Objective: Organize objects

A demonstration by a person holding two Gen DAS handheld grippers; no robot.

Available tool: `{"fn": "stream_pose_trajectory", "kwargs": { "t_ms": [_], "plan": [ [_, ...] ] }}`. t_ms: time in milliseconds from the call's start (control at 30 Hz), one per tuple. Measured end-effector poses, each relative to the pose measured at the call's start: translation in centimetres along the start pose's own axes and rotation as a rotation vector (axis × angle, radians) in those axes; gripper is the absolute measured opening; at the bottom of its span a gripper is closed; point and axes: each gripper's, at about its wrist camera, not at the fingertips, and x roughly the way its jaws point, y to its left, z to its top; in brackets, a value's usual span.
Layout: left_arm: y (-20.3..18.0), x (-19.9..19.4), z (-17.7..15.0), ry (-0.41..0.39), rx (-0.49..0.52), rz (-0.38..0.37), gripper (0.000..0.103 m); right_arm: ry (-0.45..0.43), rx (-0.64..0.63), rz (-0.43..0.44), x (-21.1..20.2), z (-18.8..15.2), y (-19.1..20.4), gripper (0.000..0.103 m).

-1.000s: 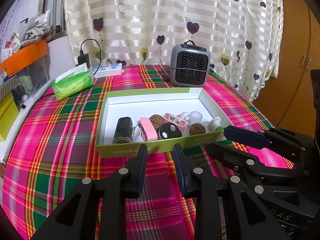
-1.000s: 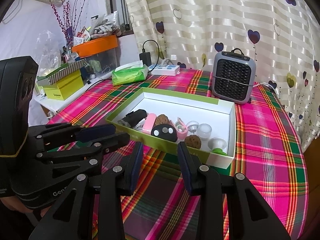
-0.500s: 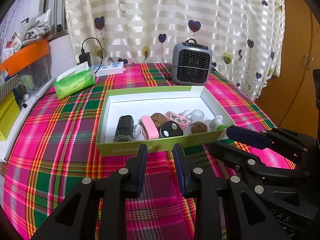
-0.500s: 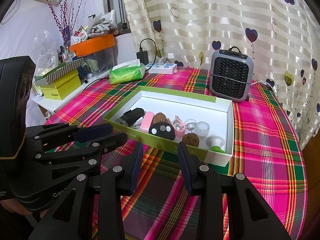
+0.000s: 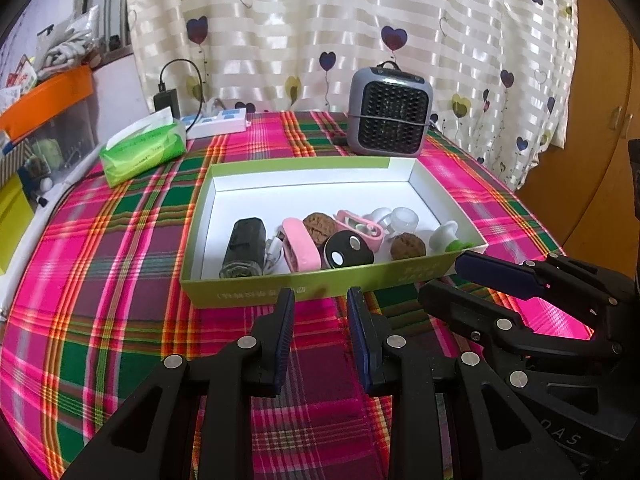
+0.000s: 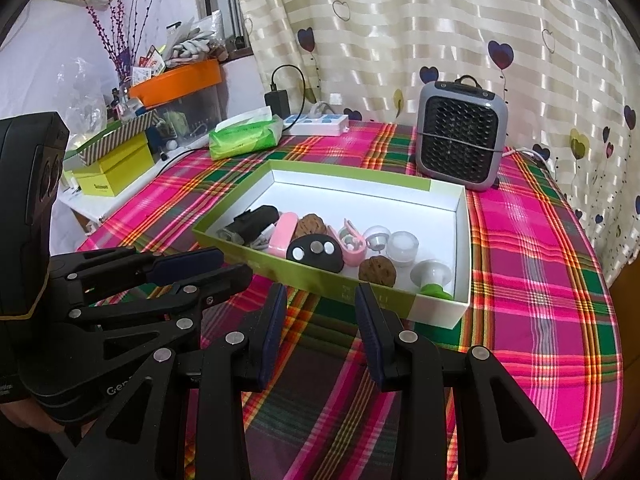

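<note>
facing green box (image 5: 280,292), lettering unreadable

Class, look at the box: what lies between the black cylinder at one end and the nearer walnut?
Between the black cylinder and the nearer walnut lie a pink case and a black oval fob, clearest in the left wrist view.

Heart-print curtain (image 5: 360,40), wooden cupboard (image 5: 592,168), window (image 6: 218,8)

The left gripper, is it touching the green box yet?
Apart. In the right wrist view the left gripper ends short of the green box, with plaid tablecloth showing between them; its fingers hold nothing.
</note>
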Motion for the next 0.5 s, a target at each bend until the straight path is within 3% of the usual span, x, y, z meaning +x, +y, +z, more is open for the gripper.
{"fn": "stream_pose_trajectory", "kwargs": {
  "t_ms": [500],
  "plan": [
    [-0.2,2.3,-0.5,0.073,0.015,0.011,0.026,0.064,0.035,-0.026,1.8,-0.5,-0.9,0.037]
  ]
}}
